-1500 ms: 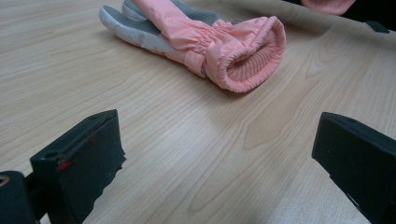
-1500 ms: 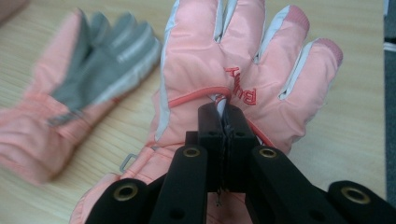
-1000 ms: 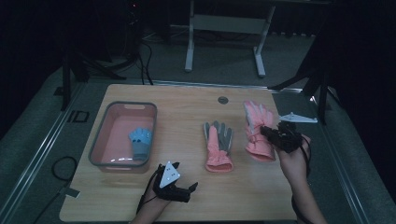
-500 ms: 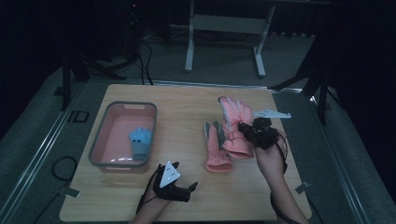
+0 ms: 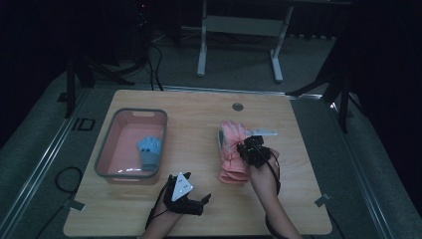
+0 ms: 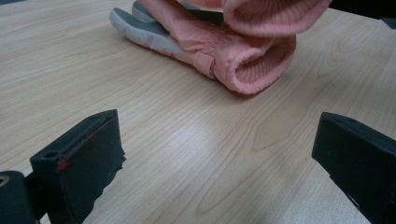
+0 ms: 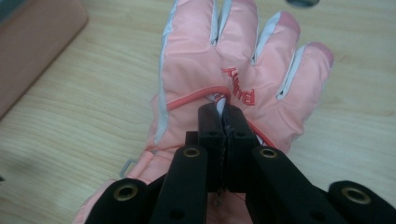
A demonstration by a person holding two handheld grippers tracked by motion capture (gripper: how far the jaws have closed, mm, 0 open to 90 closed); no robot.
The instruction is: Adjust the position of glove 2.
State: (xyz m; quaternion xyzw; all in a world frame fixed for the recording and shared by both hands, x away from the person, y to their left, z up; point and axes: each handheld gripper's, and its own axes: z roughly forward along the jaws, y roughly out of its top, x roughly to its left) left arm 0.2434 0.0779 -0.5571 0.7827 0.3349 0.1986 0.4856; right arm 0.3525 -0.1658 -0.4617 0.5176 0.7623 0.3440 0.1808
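The right gripper is clenched on the back of a salmon-pink padded fabric glove with grey finger seams, holding it directly over a second matching pink glove that lies flat on the light wooden worktop, right of centre. The left gripper rests near the front edge, its jaws spread wide and holding nothing. At the left stands a pink plastic tub with a grey rim with a small light-blue glove inside.
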